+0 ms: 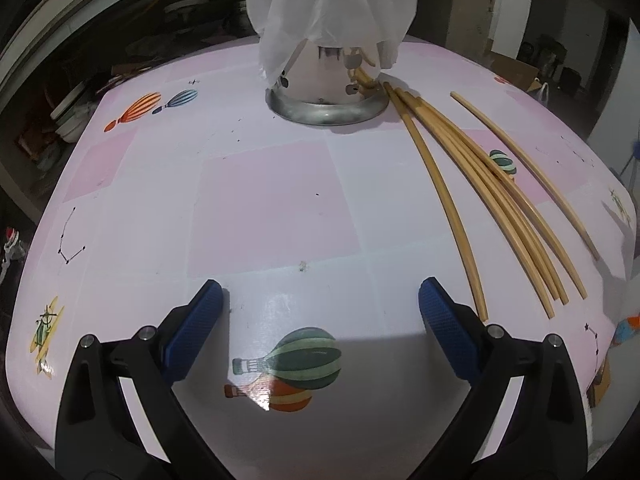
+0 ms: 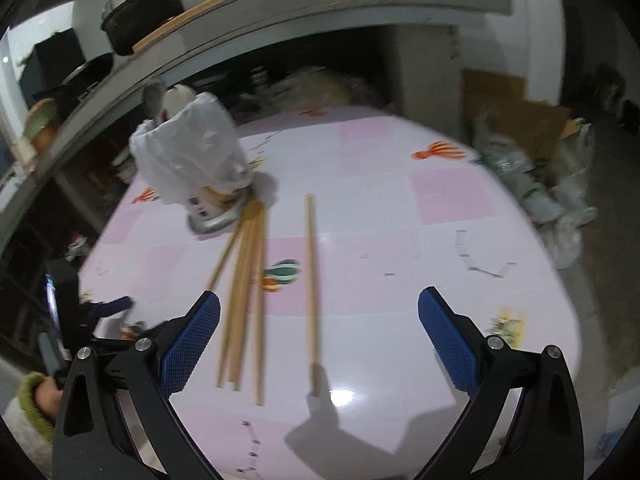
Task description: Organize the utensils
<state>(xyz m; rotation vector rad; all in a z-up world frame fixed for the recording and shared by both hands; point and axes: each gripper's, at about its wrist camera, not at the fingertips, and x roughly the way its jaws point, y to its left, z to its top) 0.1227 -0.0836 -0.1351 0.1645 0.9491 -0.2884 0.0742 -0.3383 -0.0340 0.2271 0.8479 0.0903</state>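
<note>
A metal utensil holder draped with a white plastic bag stands at the far side of the pink table; it also shows in the right wrist view as the holder. Several bamboo chopsticks fan out on the table from its base, and one lone chopstick lies apart to the right. In the right wrist view the bundle lies left of the single chopstick. My left gripper is open over bare table. My right gripper is open above the single chopstick's near end.
The table has a pink checked cover with balloon prints. A shelf with a pot runs behind it. Bags and cardboard sit on the floor to the right. A person's sleeve and the other gripper show at lower left.
</note>
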